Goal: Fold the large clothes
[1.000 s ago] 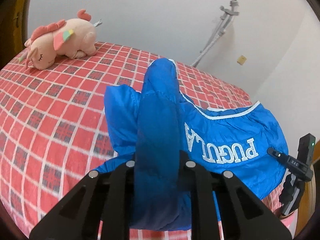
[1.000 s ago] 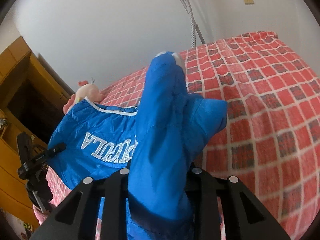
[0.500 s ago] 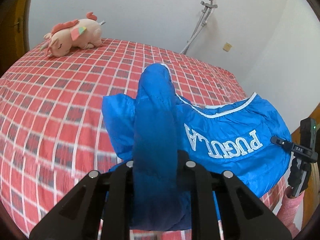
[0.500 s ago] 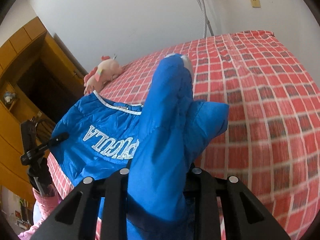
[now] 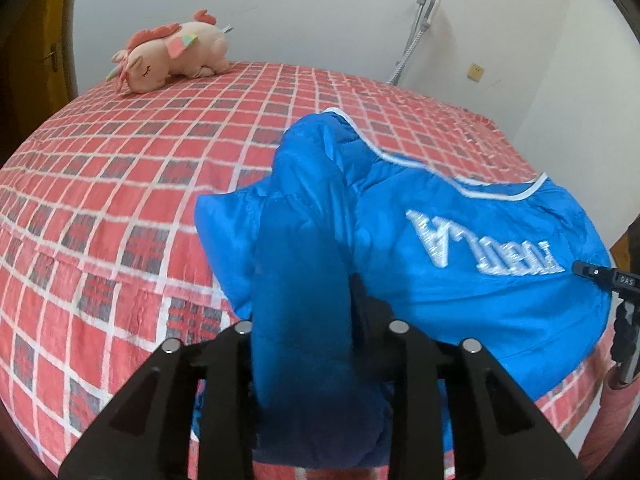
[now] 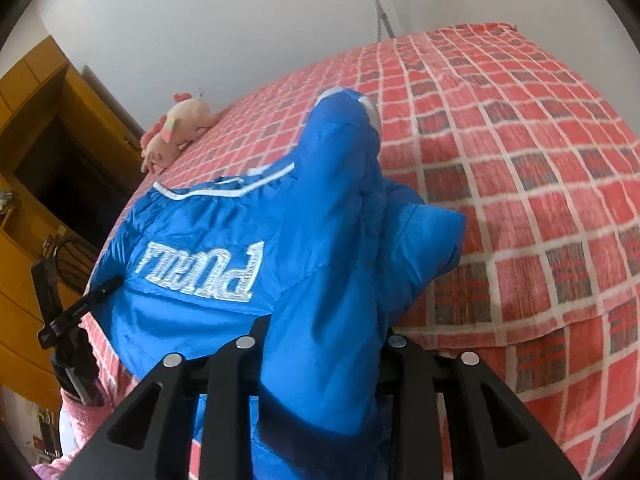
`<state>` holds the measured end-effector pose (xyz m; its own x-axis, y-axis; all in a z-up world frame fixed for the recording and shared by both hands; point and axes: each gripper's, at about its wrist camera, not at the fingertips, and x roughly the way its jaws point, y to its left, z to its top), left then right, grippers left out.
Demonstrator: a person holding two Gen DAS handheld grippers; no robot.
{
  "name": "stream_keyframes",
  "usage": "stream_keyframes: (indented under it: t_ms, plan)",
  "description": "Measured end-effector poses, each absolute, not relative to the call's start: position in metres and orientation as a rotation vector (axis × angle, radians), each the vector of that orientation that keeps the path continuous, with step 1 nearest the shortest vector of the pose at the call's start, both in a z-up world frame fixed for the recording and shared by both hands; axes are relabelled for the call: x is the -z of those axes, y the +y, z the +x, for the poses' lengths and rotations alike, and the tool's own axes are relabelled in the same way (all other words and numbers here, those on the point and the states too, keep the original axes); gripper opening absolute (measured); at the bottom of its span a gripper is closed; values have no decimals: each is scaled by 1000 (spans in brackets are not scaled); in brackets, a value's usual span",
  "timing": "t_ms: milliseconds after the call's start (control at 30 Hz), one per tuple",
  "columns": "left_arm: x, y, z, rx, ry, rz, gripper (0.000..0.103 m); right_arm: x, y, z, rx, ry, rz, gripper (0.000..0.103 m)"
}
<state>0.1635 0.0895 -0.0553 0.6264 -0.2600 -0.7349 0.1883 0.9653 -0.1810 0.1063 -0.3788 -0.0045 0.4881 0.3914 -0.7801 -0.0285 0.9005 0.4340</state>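
Note:
A bright blue padded jacket [image 5: 460, 280] with white lettering and white trim hangs stretched between my two grippers above a red checked bed [image 5: 120, 184]. My left gripper [image 5: 316, 344] is shut on a thick fold of its blue fabric, which bulges up between the fingers. My right gripper [image 6: 320, 360] is shut on another fold of the same jacket [image 6: 224, 232]. Each gripper shows at the other view's edge: the right one in the left wrist view [image 5: 608, 280], the left one in the right wrist view [image 6: 72, 312]. The fingertips are hidden by fabric.
A pink plush unicorn [image 5: 172, 56] lies at the far side of the bed by the white wall; it also shows in the right wrist view [image 6: 176, 132]. A metal crutch [image 5: 416, 32] leans on the wall. A wooden wardrobe [image 6: 44, 152] stands left of the bed.
Both grippers have lifted and drawn back with the jacket, so more of the bed shows beneath. The jacket's lettered panel has spread wider between them. Both grips are unchanged.

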Motion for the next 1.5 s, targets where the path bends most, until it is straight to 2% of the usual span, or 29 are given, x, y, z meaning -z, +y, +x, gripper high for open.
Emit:
stream_keyframes:
  t_ms: [167,467,600,633,767,867,1100,1500]
  plan:
    - [68,82,160,230,828,-31,36,28,-377,101,-220,1019,373,35]
    - [79,76,154,190,800,-18,39,39,-377,101,-205,996,375,40]
    - [74,83,149,192,811,-53,44,30,-377,93,-156,985,336,56]
    - [71,85,145,192,816,-54,49,24,-376,88,-139,969,313,57]
    - [54,99,124,174,806,-58,61,-5,-378,58,-89,901,261,57]
    - [38,107,108,134,769,-75,60,-24,-373,40,-84,846,234,55]
    - [11,71,84,203,678,-47,60,-38,-336,19,-102,783,101,36]
    - [51,48,98,172,748,34,60,-2,-339,29,-95,866,139,30]
